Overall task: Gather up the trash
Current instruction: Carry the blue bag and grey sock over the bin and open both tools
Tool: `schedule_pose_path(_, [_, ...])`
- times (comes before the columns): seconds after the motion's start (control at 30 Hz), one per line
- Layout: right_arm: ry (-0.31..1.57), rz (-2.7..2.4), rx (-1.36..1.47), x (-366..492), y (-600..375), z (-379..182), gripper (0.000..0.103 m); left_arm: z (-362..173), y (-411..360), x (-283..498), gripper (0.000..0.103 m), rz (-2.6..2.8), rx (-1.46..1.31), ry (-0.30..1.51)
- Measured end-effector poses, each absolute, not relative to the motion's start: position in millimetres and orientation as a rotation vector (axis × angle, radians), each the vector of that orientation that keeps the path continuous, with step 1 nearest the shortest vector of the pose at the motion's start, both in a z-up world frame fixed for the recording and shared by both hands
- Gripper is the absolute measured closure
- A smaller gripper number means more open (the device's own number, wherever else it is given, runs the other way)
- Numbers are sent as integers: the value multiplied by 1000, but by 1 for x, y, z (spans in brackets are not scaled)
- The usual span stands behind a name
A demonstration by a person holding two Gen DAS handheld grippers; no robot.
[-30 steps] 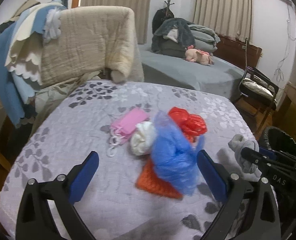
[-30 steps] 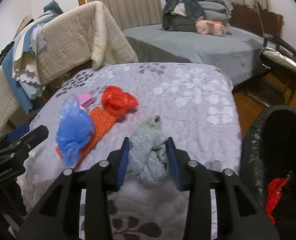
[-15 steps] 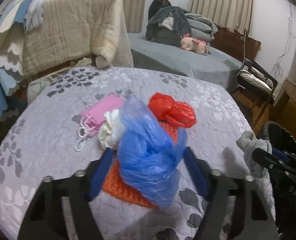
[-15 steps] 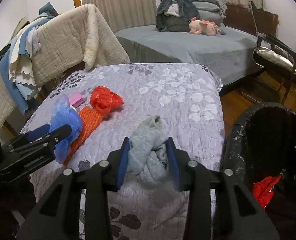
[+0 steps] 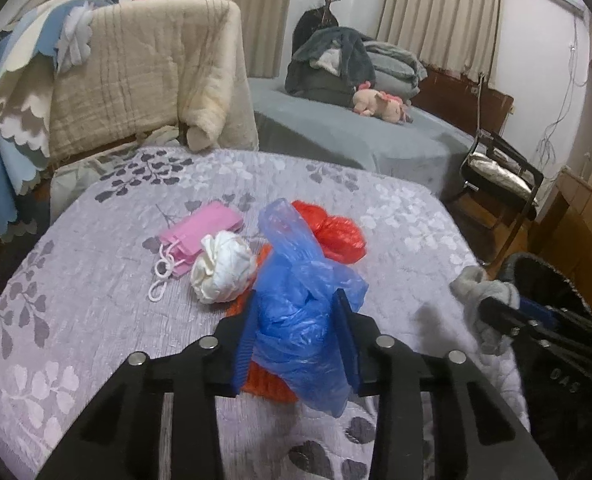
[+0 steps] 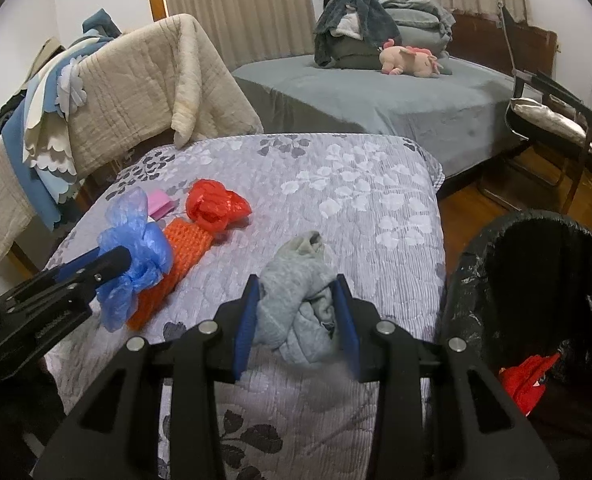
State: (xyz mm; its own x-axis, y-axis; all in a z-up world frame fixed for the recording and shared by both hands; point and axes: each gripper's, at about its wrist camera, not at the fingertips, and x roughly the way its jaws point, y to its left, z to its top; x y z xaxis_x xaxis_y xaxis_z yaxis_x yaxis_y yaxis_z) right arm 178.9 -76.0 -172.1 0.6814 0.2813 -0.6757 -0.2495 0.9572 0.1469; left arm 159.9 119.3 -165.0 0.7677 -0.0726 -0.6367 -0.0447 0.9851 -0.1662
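Observation:
On the quilted table cover (image 5: 75,320) lies a crumpled blue plastic bag (image 5: 291,264). My left gripper (image 5: 296,300) is closing its jaws on it, and both blue pads press its sides. Under the bag is an orange knitted piece (image 6: 183,248). Beside it are a red plastic bag (image 5: 340,232), a white wad (image 5: 223,272) and a pink pouch (image 5: 199,232). My right gripper (image 6: 297,282) is shut on a grey cloth bundle (image 6: 291,312), held just above the table's right side. A black-lined trash bin (image 6: 536,232) stands to the right, with something red (image 6: 524,380) inside.
A chair draped with beige and blue blankets (image 5: 135,80) stands behind the table on the left. A grey bed (image 6: 376,96) with piled bedding and a pink plush toy lies beyond. A dark folding chair (image 6: 548,112) stands at the far right on the wooden floor.
My left gripper came forward around the blue bag and its wide jaws narrowed onto it. The right gripper kept its hold on the grey cloth; the bin now shows more at its right.

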Motion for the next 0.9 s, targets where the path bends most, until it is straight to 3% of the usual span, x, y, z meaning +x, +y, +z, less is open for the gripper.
schedule_pose_path(0.43, [717, 311, 56, 168, -89, -141, 67, -120, 102, 134, 71, -21, -156, 601])
schedule_pose_path(0.9, [686, 306, 37, 142, -108, -124, 67, -116, 83, 114, 79, -55, -130, 597])
